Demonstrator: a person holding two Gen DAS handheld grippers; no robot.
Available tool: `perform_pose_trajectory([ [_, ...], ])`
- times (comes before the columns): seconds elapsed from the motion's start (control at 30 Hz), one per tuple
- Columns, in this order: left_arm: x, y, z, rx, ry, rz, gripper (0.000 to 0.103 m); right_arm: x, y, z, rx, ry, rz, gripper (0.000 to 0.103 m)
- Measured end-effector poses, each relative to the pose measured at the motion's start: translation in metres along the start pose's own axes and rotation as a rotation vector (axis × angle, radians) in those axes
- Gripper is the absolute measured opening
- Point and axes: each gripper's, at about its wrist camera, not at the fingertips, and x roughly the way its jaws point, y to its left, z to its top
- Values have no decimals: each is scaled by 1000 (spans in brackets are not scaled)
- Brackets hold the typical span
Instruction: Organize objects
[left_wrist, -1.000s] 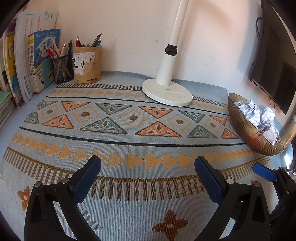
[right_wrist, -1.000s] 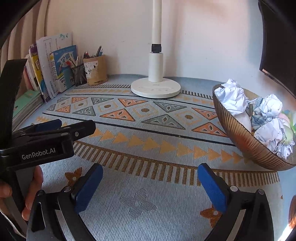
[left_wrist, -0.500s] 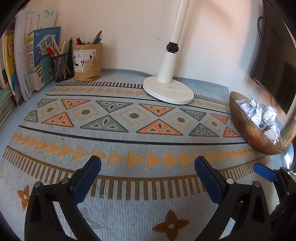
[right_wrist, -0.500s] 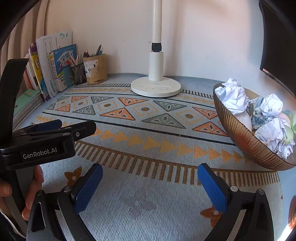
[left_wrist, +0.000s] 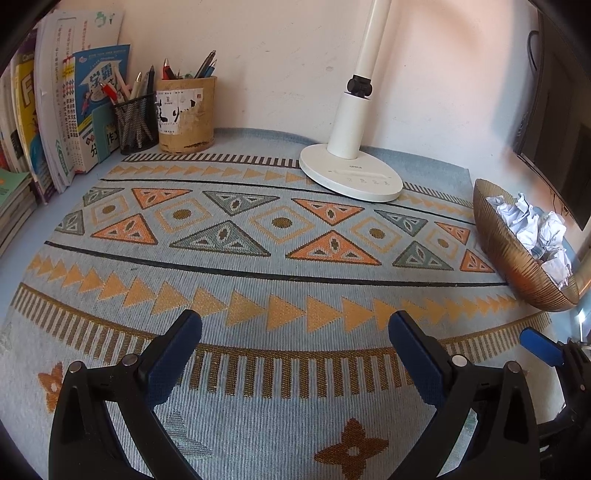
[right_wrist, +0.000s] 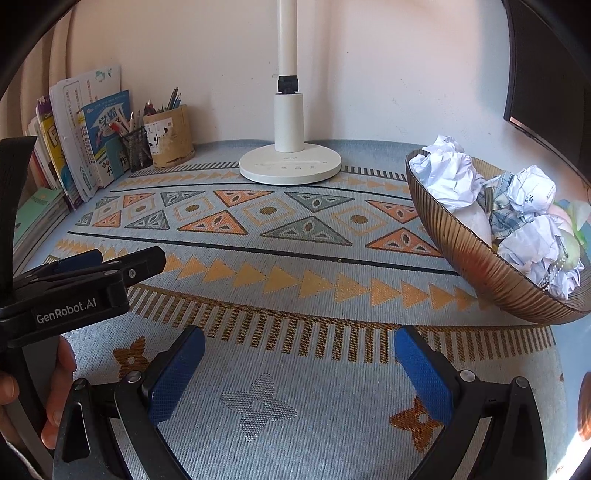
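On the right, crumpled paper balls (right_wrist: 452, 173) are sitting in the bowl (right_wrist: 480, 266); both grippers (left_wrist: 294, 328) (right_wrist: 299, 345) are hovering spread and empty, so the organizing seems nearly finished.

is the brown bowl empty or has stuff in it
Not empty: the brown bowl holds several crumpled paper balls heaped above its rim, plus a plaid cloth.

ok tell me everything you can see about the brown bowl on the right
The brown bowl is wide and shallow, with fine ribbed walls that look like tinted glass or plastic, glossy in the light. It sits upright on the patterned mat, at its right edge, near the dark monitor. It holds crumpled paper balls, a checked cloth scrap and pale items partly hidden. Neither gripper touches it.
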Motion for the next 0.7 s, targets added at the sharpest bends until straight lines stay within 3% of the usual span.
perform_pose_trajectory([
  [0.33, 10, 0, 0, -2, 52, 27, 101, 15, -12, 1, 60, 85, -33, 103],
  [0.7, 13, -1, 0, 1, 71, 27, 101, 15, -14, 2, 74, 92, -33, 103],
])
